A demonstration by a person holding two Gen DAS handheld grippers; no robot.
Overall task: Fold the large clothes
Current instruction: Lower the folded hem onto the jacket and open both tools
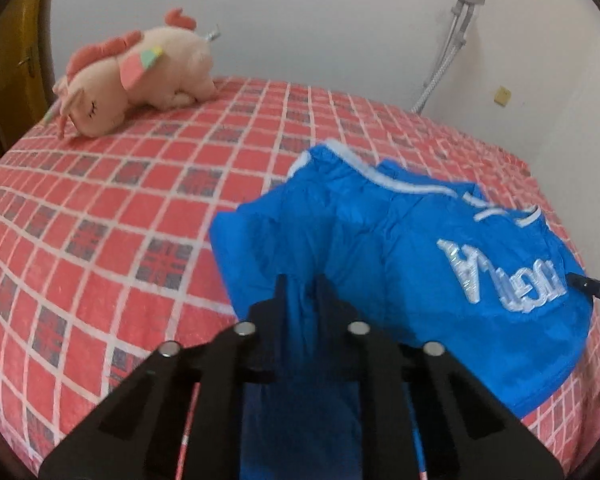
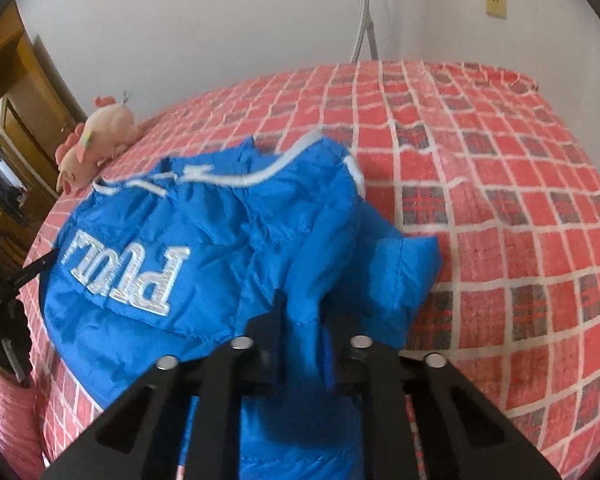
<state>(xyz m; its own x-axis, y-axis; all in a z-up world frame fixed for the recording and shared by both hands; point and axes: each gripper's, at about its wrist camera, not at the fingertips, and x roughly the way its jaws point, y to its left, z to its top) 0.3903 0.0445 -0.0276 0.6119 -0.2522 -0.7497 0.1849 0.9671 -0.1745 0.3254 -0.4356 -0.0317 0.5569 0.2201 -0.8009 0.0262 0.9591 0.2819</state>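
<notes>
A big blue jacket [image 1: 380,248] lies on a bed with a red checked blanket [image 1: 120,208]. The jacket has white trim and big white letters sewn on it.

In the left wrist view, the left hand-held gripper [image 1: 302,284] sits at 6 o'clock. Its two black fingers are squeezed together on a fold of the blue jacket, and the cloth runs down between them toward the camera. The rest of the jacket spreads out toward 3 o'clock. The tip of the other hand-held gripper pokes in at the 3 o'clock edge, right by the white letters. A pink stuffed animal [image 1: 136,76] lies on the blanket at 10 o'clock, well apart from the jacket.

In the right wrist view, the right hand-held gripper [image 2: 304,316] is also at 6 o'clock. Its fingers are pinched on a bunch of the jacket [image 2: 204,248] too, with blue cloth bulging up around them. The jacket spreads toward 9 o'clock, where a pink sleeve [image 2: 12,408] shows at the edge. The stuffed animal [image 2: 96,140] lies at 10 o'clock, just past the jacket's far edge. The blanket [image 2: 500,200] is bare toward 3 o'clock.
</notes>
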